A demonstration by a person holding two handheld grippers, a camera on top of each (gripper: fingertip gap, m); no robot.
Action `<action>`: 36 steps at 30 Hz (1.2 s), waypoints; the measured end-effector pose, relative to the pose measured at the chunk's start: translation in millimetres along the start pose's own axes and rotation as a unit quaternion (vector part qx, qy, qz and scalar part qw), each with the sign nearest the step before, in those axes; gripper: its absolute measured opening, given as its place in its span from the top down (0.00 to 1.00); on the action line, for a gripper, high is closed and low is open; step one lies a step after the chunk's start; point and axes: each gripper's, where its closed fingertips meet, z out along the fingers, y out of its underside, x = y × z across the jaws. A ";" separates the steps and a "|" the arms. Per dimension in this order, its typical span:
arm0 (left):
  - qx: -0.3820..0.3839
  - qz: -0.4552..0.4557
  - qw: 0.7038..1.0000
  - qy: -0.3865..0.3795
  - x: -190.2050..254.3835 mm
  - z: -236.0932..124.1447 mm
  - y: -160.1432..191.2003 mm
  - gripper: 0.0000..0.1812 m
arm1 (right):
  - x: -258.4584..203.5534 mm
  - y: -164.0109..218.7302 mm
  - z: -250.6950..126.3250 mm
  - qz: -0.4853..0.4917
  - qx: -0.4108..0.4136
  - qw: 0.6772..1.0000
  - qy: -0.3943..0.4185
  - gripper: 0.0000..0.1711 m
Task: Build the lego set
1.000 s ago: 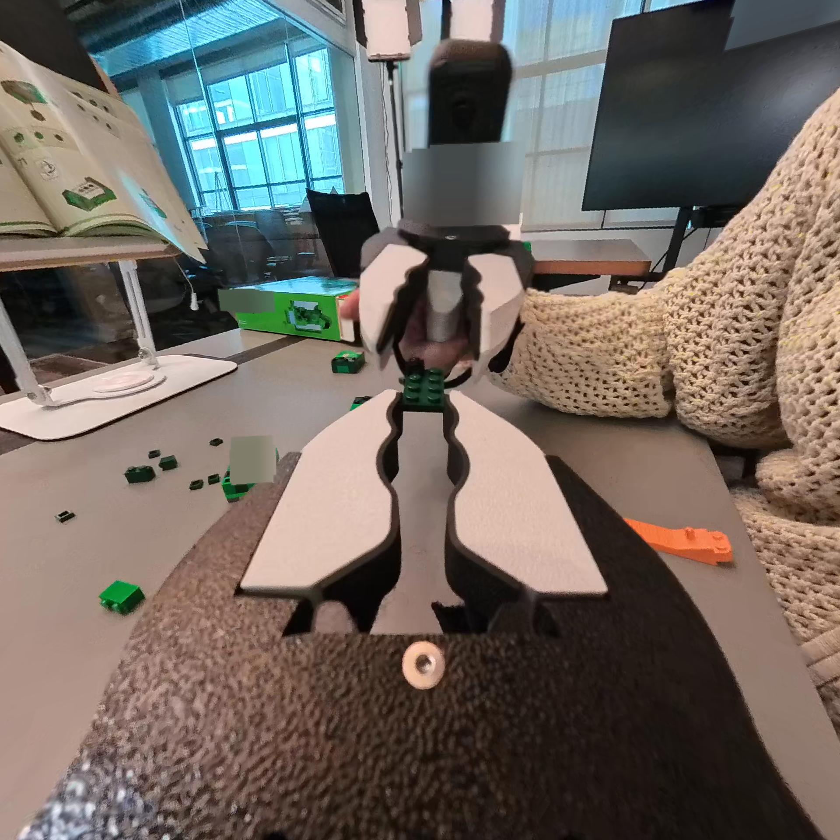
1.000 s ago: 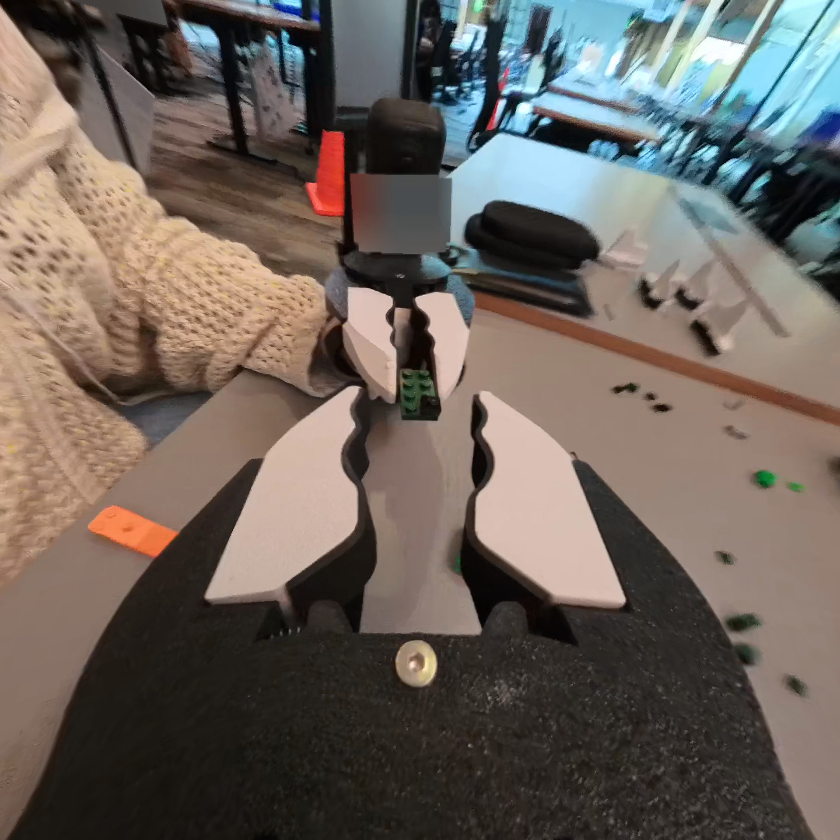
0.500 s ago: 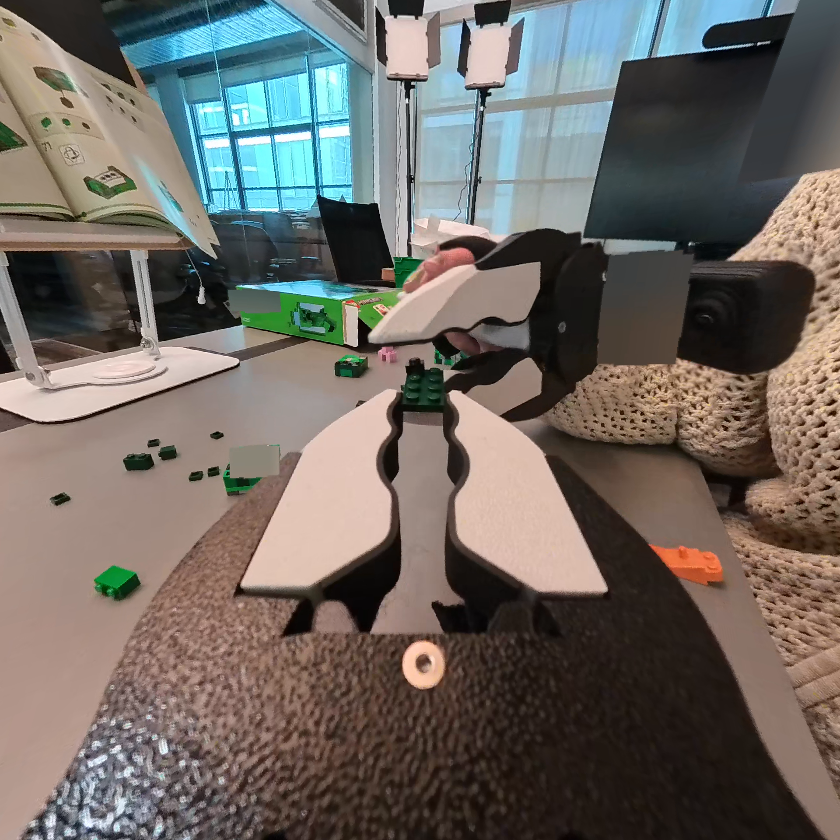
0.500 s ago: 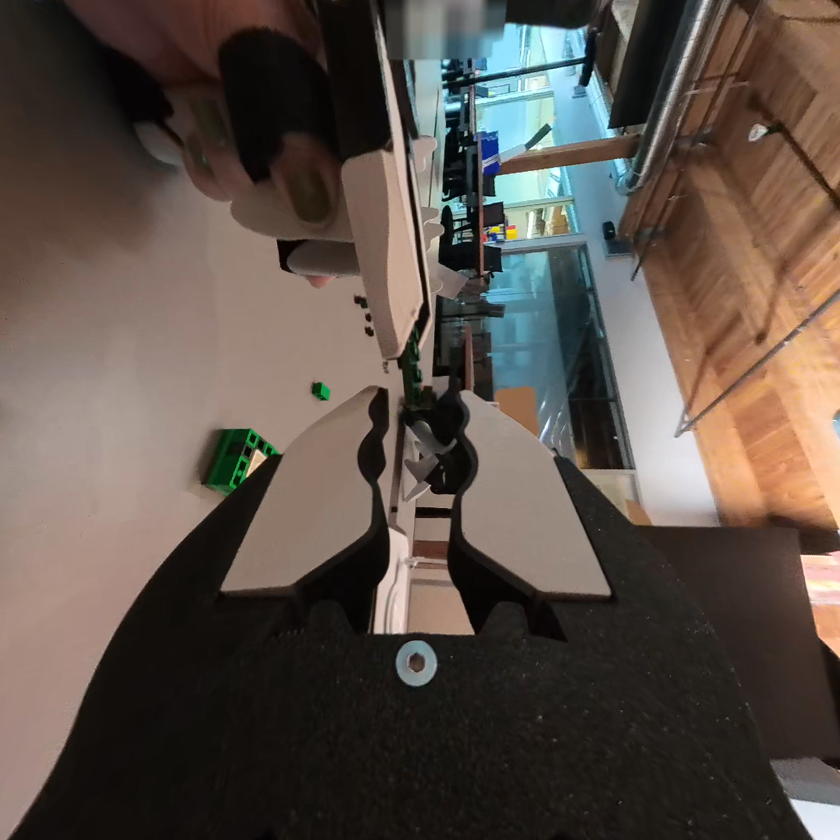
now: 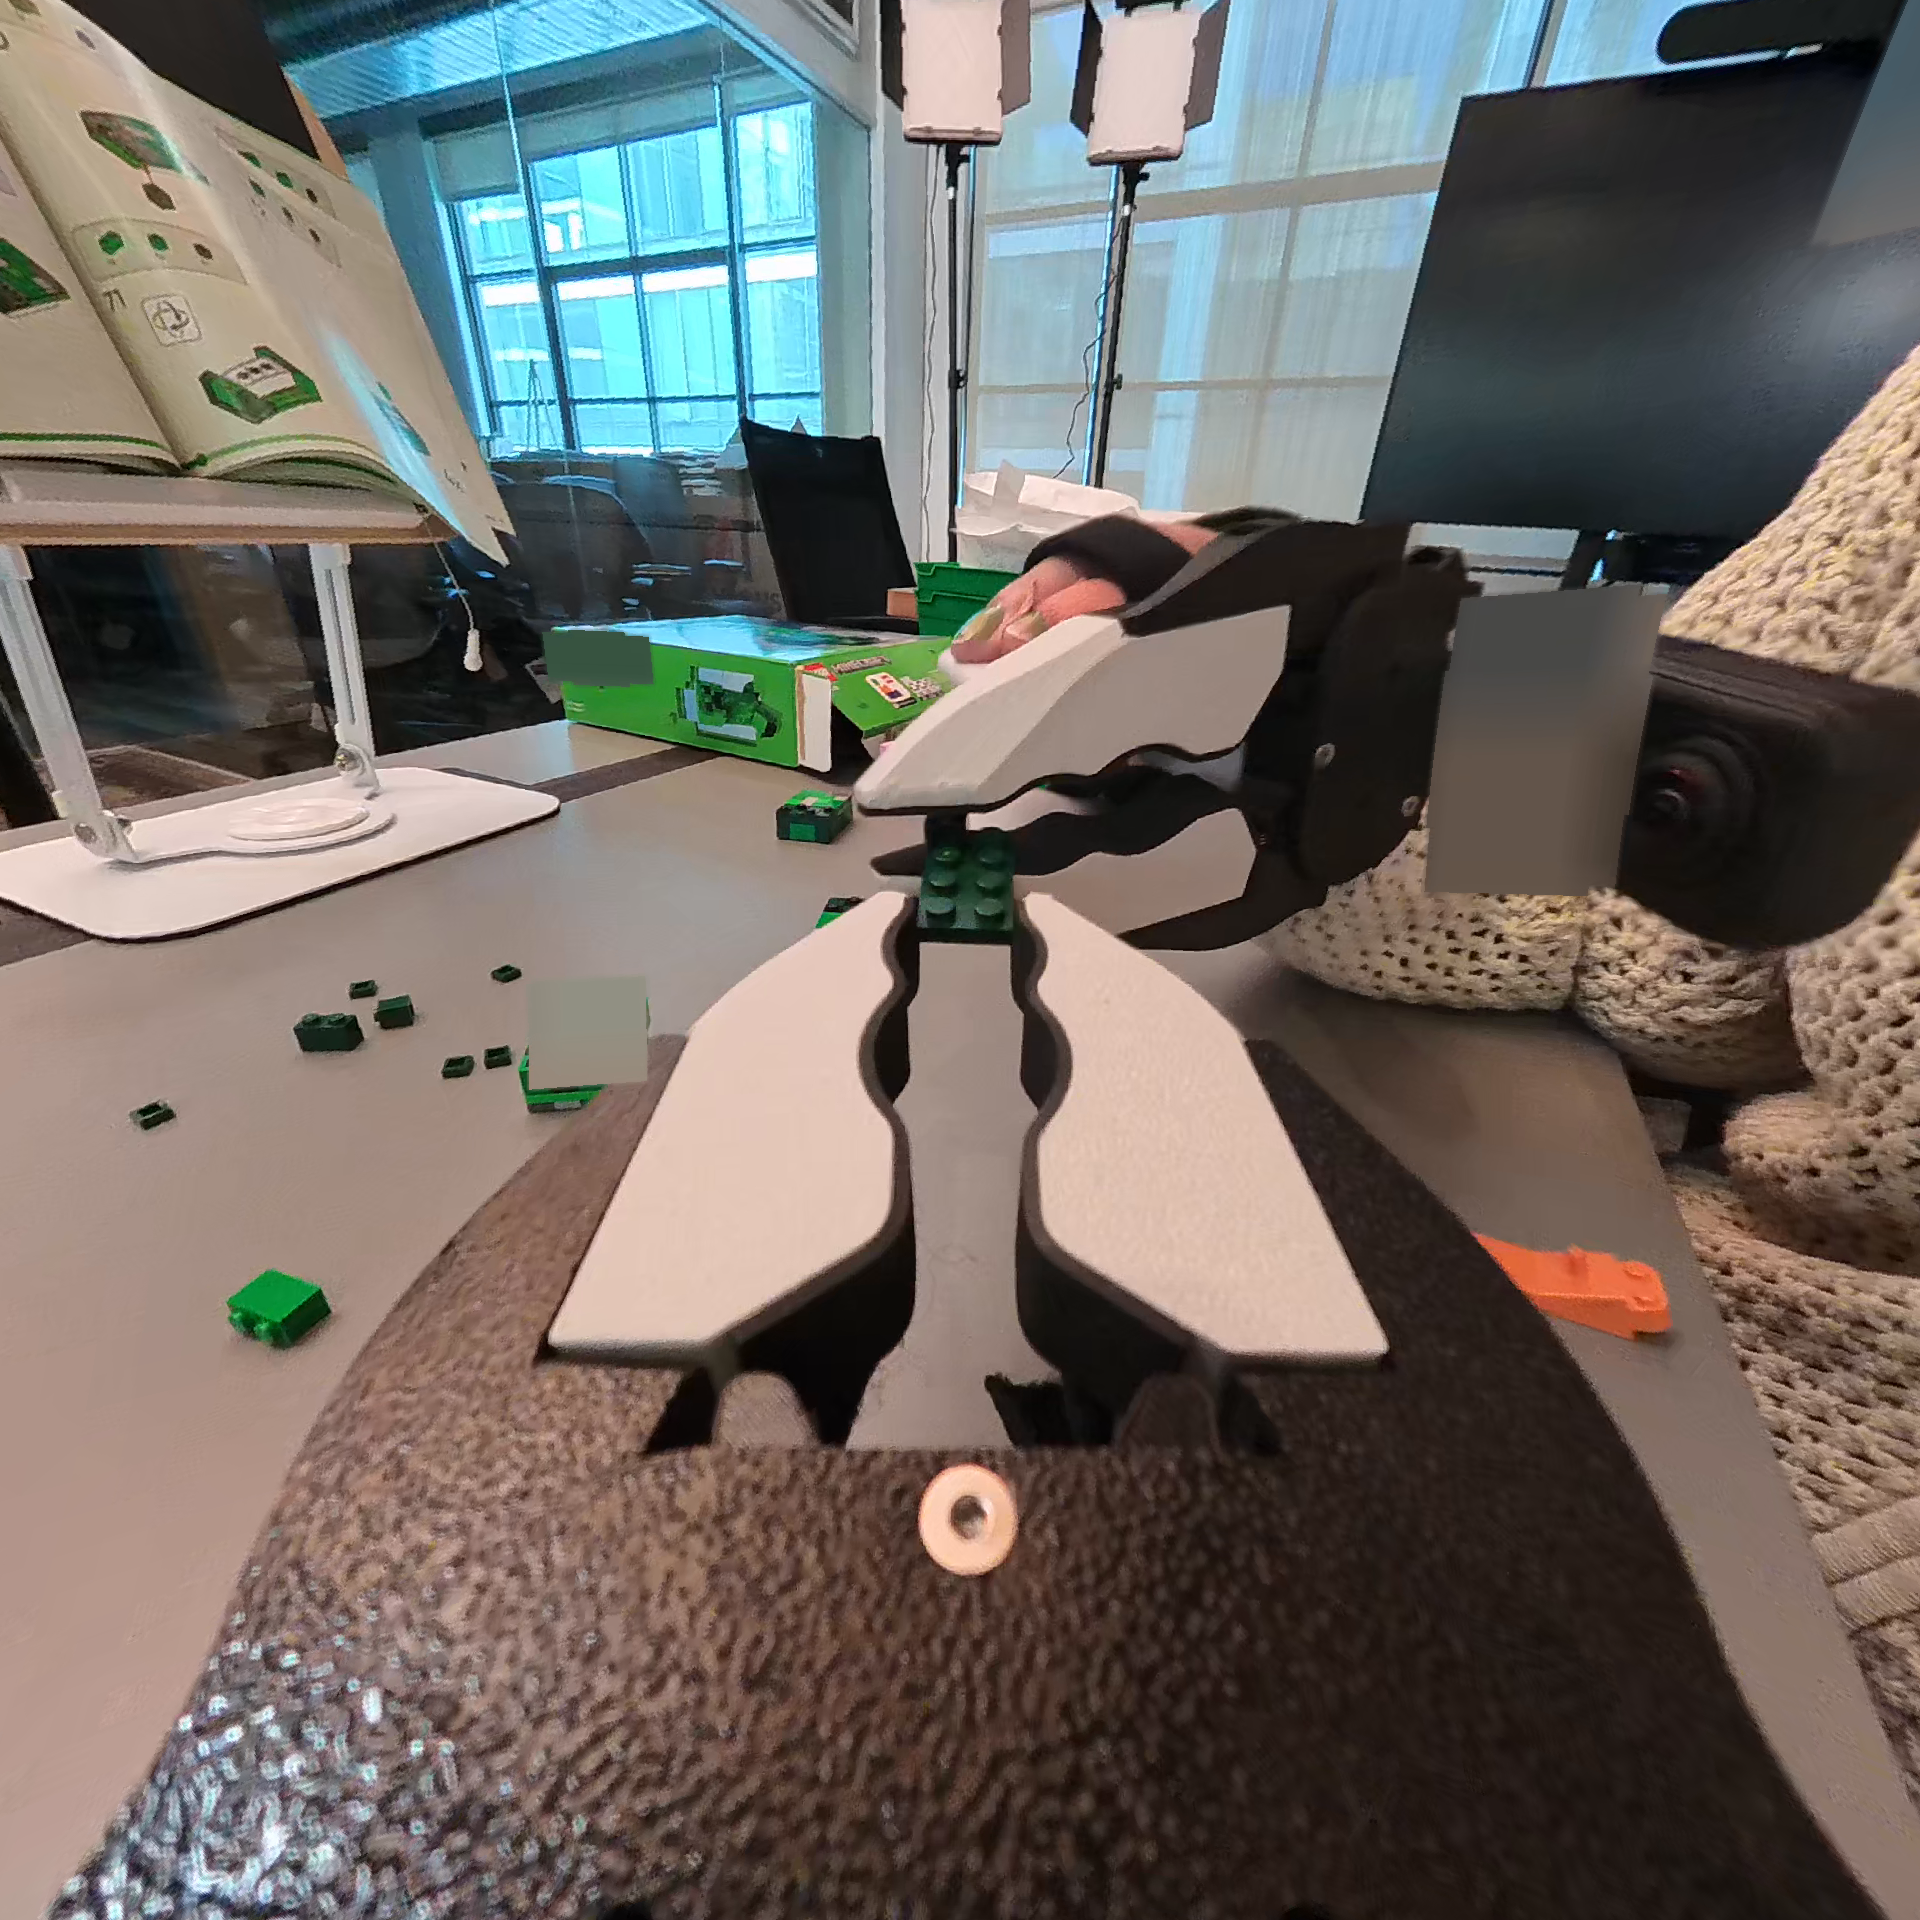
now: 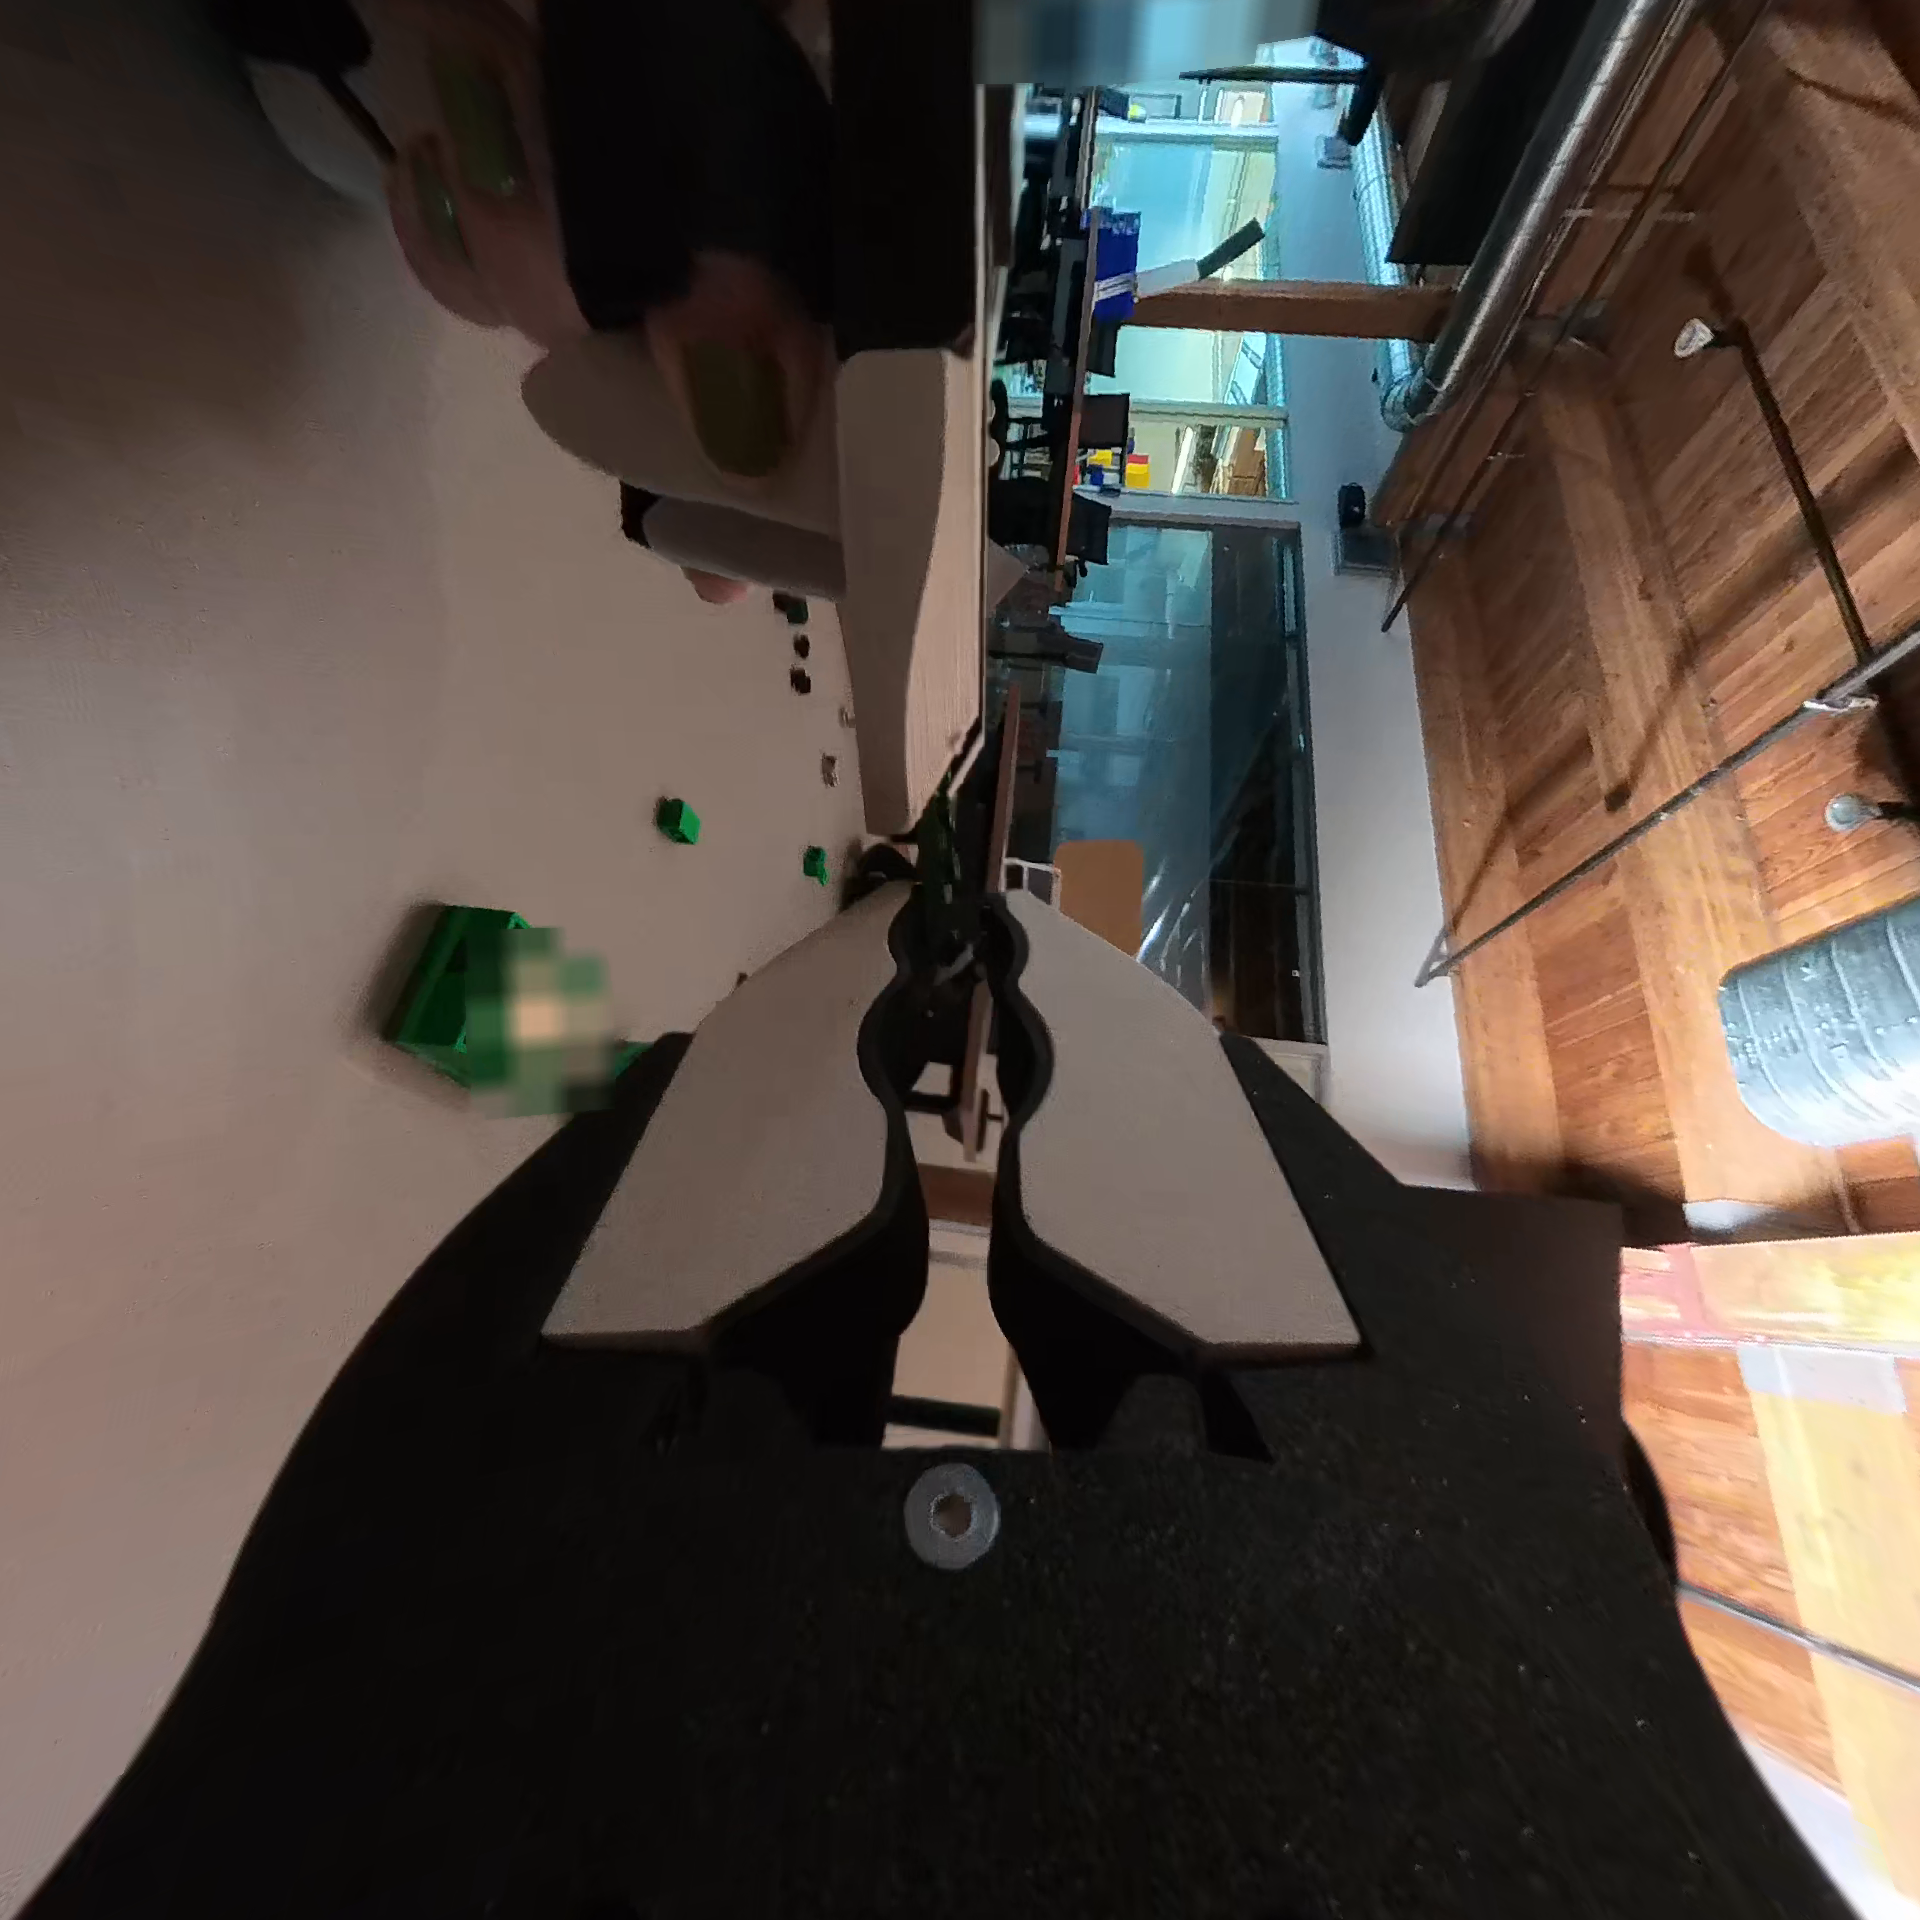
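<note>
My left gripper [image 5: 966, 920] pinches the dark green plate [image 5: 966, 899] flat, studs up, long axis pointing away; my right gripper [image 6: 951, 925], rolled sideways, nips its far end.

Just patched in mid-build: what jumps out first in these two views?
Dead centre, the left gripper is shut on a dark green plate, with the right gripper rolled on its side and closing over the plate's far end. Loose green bricks dot the grey table to the left, below an open instruction book on a white stand. An orange separator lies at right.
</note>
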 end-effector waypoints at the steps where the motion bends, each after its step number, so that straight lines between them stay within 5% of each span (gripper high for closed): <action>1: -0.003 0.000 1.000 -0.002 -0.4 0.4 0.8 0.91 | 0.0 0.7 0.3 -0.011 -0.006 1.000 0.001 0.95; 8: -0.022 0.006 1.000 -0.004 0.7 2.9 5.4 0.91 | -2.5 1.4 -1.8 -0.034 -0.001 0.999 -0.006 0.95; 13: -0.020 0.020 1.000 -0.010 1.2 3.8 5.0 0.91 | -10.1 1.4 -1.5 0.082 0.027 0.993 -0.076 0.95; 19: -0.037 0.154 0.985 -0.075 -2.0 4.5 4.9 0.85 | -20.8 2.9 -2.7 0.188 0.058 0.969 -0.153 0.95; 29: -0.047 0.270 0.958 -0.088 9.8 7.0 4.1 0.93 | -32.3 4.1 -8.0 0.232 0.068 0.945 -0.221 0.95; 36: -0.062 0.272 0.957 -0.082 10.2 8.6 9.1 0.97 | -34.0 1.0 -9.4 0.240 0.080 0.941 -0.227 0.95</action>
